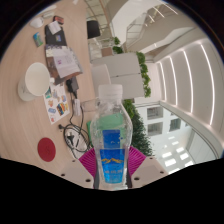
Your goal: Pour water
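A clear plastic water bottle (111, 130) with a white cap and a blue label stands upright between my fingers. My gripper (112, 160) is shut on the bottle, with the magenta pads (90, 158) pressing against its labelled body from both sides. The bottle is lifted high above the room, well over the table (60, 70) to the left. Its lower end is hidden below the fingers.
Far below to the left, a white table holds papers (62, 62), a white round dish (36, 78), cables (74, 128) and a red round object (46, 148). Chairs (93, 28) stand beyond it. Green plants (143, 70) line a white railing to the right.
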The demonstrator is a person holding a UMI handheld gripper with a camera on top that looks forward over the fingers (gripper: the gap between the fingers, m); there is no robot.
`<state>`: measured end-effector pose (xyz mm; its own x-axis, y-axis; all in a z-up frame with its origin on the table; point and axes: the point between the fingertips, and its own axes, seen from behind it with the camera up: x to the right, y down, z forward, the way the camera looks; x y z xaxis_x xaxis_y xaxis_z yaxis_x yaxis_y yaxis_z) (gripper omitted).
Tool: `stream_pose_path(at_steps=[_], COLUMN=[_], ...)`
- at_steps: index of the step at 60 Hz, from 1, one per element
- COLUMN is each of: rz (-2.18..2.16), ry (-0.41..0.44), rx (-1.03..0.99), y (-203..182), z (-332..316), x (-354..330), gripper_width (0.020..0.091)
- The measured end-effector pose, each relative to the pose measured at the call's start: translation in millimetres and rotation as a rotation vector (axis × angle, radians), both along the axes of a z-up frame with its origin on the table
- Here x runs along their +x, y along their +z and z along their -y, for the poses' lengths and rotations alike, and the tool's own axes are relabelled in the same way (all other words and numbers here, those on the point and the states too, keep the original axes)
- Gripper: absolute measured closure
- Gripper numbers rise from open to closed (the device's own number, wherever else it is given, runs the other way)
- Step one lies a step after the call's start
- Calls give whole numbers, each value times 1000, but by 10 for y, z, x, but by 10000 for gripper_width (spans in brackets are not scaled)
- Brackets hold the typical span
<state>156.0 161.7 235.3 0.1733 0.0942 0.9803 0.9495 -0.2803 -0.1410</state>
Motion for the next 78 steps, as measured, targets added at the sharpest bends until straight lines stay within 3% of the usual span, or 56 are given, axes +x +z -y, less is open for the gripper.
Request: stream_pose_path(at_steps=[4, 17, 25, 34, 40, 47, 51, 52, 53, 58, 64, 69, 74, 78], rz=[218, 842, 932, 870, 700, 215, -183, -288, -390, -846, -1267, -1324, -1360, -1404], ry=[6, 110, 62, 65, 61, 60, 134, 149, 155, 164, 213, 166, 122, 107], rx=[-61, -192, -247, -299, -265, -155, -94, -81, -67, -6, 4, 7, -27, -55], y=[-274, -356, -337, -488, -469, -263, -126, -94, -54, -11, -379, -628, -1253, -1368], z=[-258, -455, -478, -478, -524, -629, -661, -662, -656, -629, -435, -535, -503, -509], x=[-271, -752, -780, -751, -747, -810, -958, -966, -955, -831, -697, -344, -112, -126], gripper_width=[739, 736, 735, 735, 737, 732, 709, 738, 696, 656, 628, 629, 628, 628])
